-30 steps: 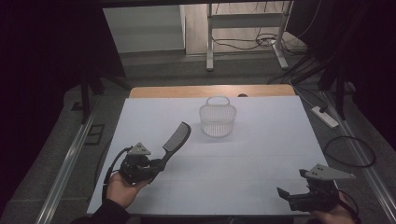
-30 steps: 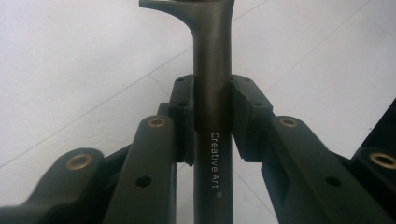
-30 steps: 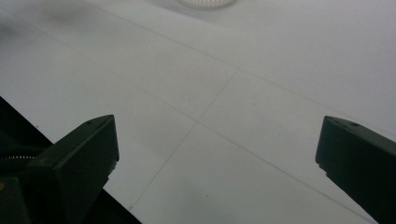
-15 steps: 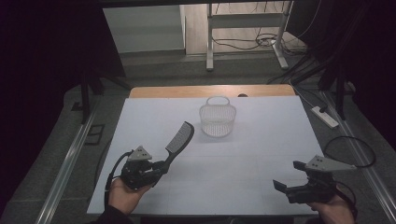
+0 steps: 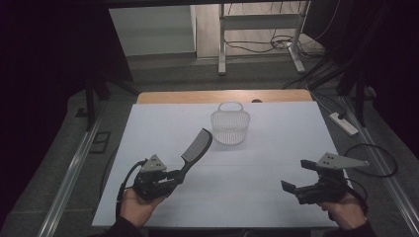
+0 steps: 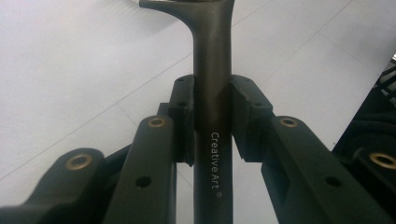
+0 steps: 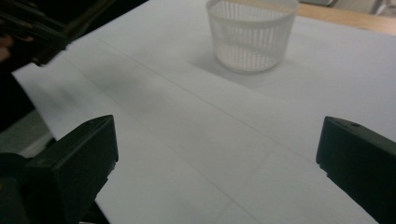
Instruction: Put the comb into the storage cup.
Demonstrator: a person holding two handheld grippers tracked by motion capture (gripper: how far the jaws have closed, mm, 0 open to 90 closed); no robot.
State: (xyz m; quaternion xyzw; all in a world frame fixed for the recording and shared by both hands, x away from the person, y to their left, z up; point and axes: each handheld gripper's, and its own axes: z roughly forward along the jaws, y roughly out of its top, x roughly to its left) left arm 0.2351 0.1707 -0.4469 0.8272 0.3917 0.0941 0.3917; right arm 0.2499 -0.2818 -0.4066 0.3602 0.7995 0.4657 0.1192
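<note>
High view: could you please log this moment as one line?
left gripper: shut on comb | right gripper: open, empty | basket: upright on table

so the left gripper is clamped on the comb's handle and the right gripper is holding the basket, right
Not quite. The right gripper holds nothing: the right gripper view shows its jaws wide apart, the basket standing free beyond them. The left gripper is clamped on the comb handle.

The comb's (image 6: 212,70) head (perhaps toothed) runs off the top edge.
</note>
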